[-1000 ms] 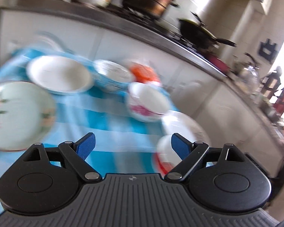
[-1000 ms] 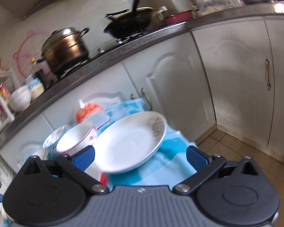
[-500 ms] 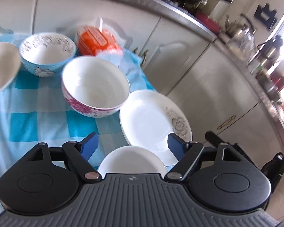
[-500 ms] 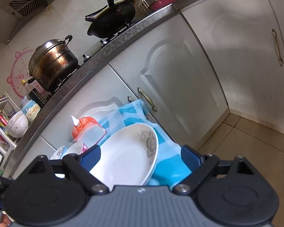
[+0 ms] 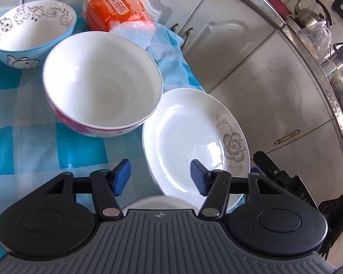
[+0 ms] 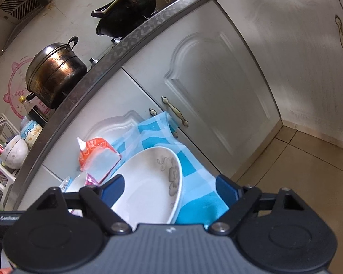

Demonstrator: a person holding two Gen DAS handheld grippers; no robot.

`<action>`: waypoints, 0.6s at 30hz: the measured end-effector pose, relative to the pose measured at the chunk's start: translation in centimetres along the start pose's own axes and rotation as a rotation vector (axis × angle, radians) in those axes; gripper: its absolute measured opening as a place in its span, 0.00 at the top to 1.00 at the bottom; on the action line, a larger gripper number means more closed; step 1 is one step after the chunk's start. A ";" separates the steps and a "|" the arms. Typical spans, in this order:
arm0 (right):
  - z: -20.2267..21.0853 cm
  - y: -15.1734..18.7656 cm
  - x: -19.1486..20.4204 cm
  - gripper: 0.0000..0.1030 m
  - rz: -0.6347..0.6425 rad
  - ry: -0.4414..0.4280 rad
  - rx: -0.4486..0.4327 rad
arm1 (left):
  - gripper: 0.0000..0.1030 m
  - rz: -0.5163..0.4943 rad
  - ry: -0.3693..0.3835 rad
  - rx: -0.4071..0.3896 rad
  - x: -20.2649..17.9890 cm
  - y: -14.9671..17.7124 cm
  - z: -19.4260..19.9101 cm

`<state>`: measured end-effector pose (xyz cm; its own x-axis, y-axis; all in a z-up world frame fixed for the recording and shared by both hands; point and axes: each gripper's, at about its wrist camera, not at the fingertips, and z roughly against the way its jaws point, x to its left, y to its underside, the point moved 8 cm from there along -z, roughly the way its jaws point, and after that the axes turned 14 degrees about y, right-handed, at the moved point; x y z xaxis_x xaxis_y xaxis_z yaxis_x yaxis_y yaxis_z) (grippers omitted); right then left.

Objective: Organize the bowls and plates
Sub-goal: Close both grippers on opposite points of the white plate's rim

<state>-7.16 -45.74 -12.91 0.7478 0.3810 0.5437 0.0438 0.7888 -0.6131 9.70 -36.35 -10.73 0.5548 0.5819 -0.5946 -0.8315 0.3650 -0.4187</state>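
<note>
A white plate with a grey flower print point(image 5: 194, 141) lies at the right edge of the blue checked tablecloth point(image 5: 22, 141). A white bowl with a pink pattern point(image 5: 100, 84) stands left of it, and a blue cartoon bowl point(image 5: 32, 32) stands behind that. My left gripper point(image 5: 160, 178) is open and empty, low over the plate's near rim. A small white dish point(image 5: 157, 202) shows just under it. My right gripper point(image 6: 169, 188) is open and empty, with the flower plate point(image 6: 148, 187) between its fingers, not touching. The pink-patterned bowl point(image 6: 80, 182) peeks out at its left.
An orange plastic packet point(image 5: 116, 9) lies behind the bowls, also seen in the right wrist view point(image 6: 96, 155). White cabinet doors point(image 6: 205, 86) stand right behind the table. A pot point(image 6: 54, 73) and wok point(image 6: 128, 4) sit on the counter. The other gripper's black body point(image 5: 283, 178) is beside the plate.
My left gripper has swung right and closer, from the table's middle to the flower plate. My right gripper has moved in low toward the same plate. Both stay open.
</note>
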 end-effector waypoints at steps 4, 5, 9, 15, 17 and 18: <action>-0.2 0.0 0.8 0.22 0.017 -0.047 -0.001 | 0.46 -0.003 -0.003 0.025 -0.2 -0.3 -1.7; -0.2 0.0 1.1 0.22 0.026 -0.061 -0.002 | 0.48 -0.002 -0.004 0.034 -0.2 -0.3 -2.2; -0.4 0.3 2.4 0.21 0.067 -0.099 -0.004 | 0.54 -0.001 -0.010 0.046 -0.4 -0.3 -3.2; -0.4 0.5 2.7 0.20 0.098 -0.094 -0.025 | 0.54 -0.034 -0.030 0.037 -1.0 0.1 -2.5; -0.3 0.6 2.9 0.20 0.118 -0.085 -0.037 | 0.54 -0.046 -0.036 0.027 -1.1 0.1 -2.4; -0.1 0.6 3.0 0.20 0.135 -0.078 -0.048 | 0.54 -0.052 -0.035 0.021 -1.2 0.1 -2.4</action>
<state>-4.79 -44.19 -11.73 0.6954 0.5195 0.4966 -0.0205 0.7050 -0.7089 9.03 -38.79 -11.65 0.5963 0.5866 -0.5481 -0.8023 0.4106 -0.4334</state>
